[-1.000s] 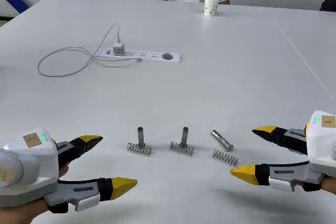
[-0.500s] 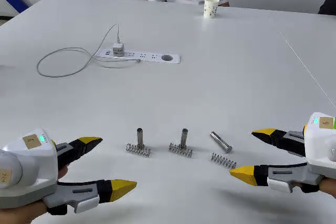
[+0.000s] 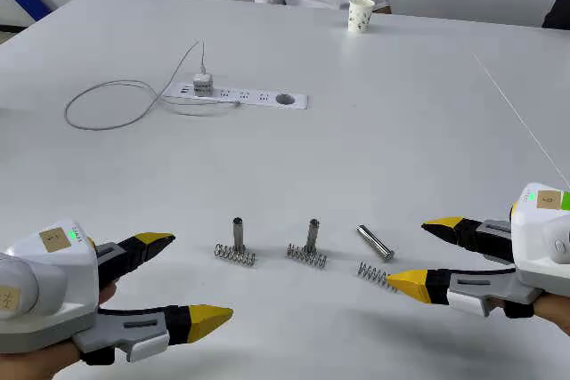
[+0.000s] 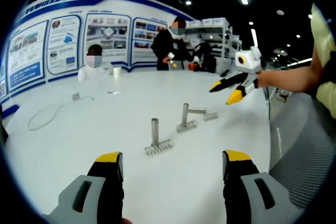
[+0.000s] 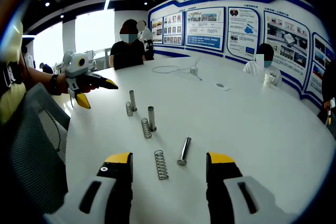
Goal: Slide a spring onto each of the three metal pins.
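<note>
Bright overhead ceiling strips, soft shadows, sharp pics, fisheye warp at edges.

place: office showroom | signs: wall display boards (image 5: 226,22), white meeting table (image 3: 401,131)

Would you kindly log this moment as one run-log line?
left gripper: open, empty | right gripper: open, beside right spring | left pin, middle pin: upright | right pin: lying flat | springs: none on pins
</note>
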Demonstrator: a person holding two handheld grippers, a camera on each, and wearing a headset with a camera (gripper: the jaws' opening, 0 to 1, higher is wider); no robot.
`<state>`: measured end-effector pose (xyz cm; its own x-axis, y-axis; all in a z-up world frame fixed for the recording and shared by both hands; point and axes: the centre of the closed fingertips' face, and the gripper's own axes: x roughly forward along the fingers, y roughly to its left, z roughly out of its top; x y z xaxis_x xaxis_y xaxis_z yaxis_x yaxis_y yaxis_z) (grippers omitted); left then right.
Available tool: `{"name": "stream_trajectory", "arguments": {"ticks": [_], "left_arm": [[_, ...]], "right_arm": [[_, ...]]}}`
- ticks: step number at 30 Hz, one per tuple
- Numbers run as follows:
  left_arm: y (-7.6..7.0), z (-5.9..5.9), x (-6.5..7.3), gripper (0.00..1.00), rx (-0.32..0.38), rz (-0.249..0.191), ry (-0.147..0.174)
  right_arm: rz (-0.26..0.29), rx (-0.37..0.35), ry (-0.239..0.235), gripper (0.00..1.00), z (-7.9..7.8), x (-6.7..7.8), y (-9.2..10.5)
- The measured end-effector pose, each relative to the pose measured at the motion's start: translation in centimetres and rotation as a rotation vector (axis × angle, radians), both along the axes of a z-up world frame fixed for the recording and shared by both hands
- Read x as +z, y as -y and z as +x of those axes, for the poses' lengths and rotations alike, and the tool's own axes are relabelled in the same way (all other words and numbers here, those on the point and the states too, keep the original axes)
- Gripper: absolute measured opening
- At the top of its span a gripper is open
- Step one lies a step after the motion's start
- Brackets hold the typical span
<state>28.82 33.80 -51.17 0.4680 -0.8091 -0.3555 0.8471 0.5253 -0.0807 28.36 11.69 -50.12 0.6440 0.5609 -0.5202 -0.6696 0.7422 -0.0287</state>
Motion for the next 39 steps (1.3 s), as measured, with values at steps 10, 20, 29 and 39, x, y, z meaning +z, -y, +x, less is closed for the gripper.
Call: {"name": "stream_trajectory", "arguments": {"ticks": [10,20,29,39], "left_arm": [[0.3,0.0,0.2,0.79,-0.003,-0.003,0.005],[0.2,0.1,0.2,0.78,0.0,-0.003,0.005],[-0.1,0.0,0.1,0.78,0.005,-0.002,0.004],[0.0,0.0,0.0,0.78,0.004,-0.001,0.002]], "right_arm": [[-0.013,-0.033,-0.031,0.49,1.3,0.2,-0.2],[-0.048,-0.063,-0.058,0.37,3.0,-0.1,-0.7],[-0.103,-0.109,-0.096,0.29,4.8,-1.4,-0.7],[-0.152,-0.133,-0.13,0.23,6.2,-2.7,-1.0]]}}
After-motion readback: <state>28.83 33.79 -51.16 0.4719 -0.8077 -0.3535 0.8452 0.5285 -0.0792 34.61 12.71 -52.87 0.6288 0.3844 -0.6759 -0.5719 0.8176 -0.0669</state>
